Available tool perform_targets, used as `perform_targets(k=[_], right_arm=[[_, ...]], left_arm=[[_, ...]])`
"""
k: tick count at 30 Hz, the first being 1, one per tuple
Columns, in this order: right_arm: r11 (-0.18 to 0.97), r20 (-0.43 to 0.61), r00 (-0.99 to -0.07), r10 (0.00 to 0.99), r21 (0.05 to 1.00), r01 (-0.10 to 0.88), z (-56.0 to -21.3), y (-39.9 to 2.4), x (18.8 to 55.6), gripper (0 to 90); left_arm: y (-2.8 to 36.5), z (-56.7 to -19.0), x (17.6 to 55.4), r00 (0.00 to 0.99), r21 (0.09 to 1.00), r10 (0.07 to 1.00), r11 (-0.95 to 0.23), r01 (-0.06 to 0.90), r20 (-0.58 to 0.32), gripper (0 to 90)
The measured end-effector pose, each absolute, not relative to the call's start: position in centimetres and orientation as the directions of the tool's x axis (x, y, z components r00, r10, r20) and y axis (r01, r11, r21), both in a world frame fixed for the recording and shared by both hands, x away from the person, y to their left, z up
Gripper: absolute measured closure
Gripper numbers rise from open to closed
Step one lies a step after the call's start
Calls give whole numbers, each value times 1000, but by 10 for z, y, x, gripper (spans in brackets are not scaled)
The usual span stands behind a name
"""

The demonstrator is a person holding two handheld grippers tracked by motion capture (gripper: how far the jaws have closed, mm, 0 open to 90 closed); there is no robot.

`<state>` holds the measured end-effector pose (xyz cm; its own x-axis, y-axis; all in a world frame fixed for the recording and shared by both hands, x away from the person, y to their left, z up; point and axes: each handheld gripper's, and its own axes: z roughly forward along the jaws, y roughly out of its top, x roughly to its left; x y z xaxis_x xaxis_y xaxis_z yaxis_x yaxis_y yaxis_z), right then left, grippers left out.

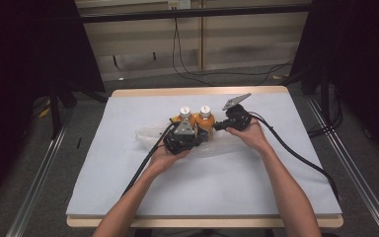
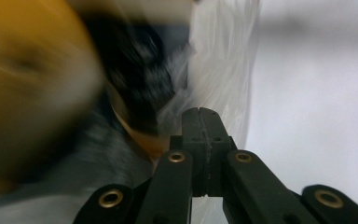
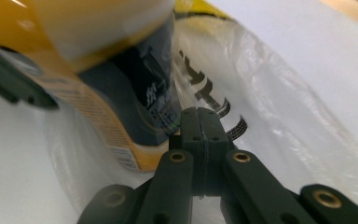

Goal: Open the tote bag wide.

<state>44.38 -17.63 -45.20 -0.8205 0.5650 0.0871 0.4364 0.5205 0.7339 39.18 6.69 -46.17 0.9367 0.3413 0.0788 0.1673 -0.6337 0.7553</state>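
Plastic bag: clear bag lies crumpled on the pale surface, its long axis running left to right; both orange bottles sit at its middle.
Left tool: left tool at the bag's near edge, just in front of the left bottle; in the left gripper view its jaws stand together, and film lies just past the tips; whether any is pinched, I cannot tell.
Right tool: right tool at the bag's right end, beside the right bottle; jaws together, tips against printed film, pinch uncertain.
Left bottle: upright, white-capped, touching its twin.
Deciding relation: bottles stand between the tools, left tool nearer them.
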Motion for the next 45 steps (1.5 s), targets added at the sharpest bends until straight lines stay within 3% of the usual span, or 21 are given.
perform_targets(k=[8,11,22,27,45], right_arm=[[548,101,-816,569,694,468,-471,-163,454,900],[553,94,-812,576,687,472,-475,-159,459,900],[526,107,-762,639,663,533,-482,-165,473,900],[559,41,-755,655,646,520,-479,-156,477,900],[465,109,-689,716,662,588,-483,-146,511,900]], left_arm=[[65,-485,390,942,732,330,-656,185,58,900],[67,-485,393,945,729,326,-652,208,23,900],[67,-480,384,962,690,274,-701,184,22,900],[71,-480,373,973,688,228,-708,158,12,900],[80,-482,348,985,712,171,-688,142,-31,900]])
